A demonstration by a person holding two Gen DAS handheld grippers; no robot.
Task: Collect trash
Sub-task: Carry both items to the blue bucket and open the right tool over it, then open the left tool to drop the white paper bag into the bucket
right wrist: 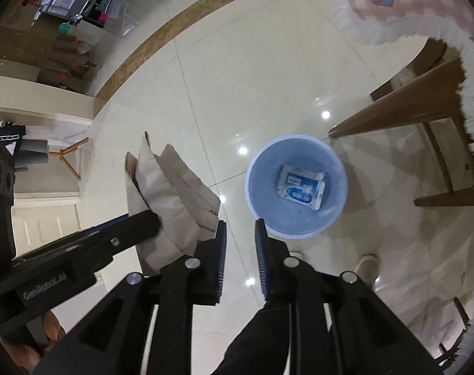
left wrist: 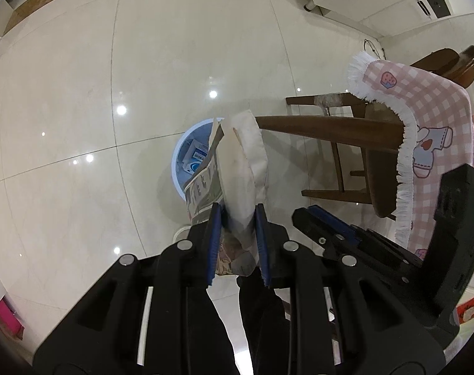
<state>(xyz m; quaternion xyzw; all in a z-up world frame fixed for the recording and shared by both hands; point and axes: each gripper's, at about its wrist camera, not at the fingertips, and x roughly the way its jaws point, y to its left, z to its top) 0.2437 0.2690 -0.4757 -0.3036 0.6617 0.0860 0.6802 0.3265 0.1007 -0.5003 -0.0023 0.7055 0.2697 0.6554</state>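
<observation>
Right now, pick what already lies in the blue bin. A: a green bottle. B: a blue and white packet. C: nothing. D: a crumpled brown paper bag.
B: the right wrist view shows a blue and white packet on the bottom of the blue bin, while the brown paper bag is clamped in the left gripper.

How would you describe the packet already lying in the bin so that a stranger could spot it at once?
Start at the wooden table leg on the shiny tiled floor; just beside its foot stands a round pale-blue bin. On the bin's bottom lies a small blue-and-white printed packet, the only thing inside, unlike the brown paper bag held outside it.
</observation>
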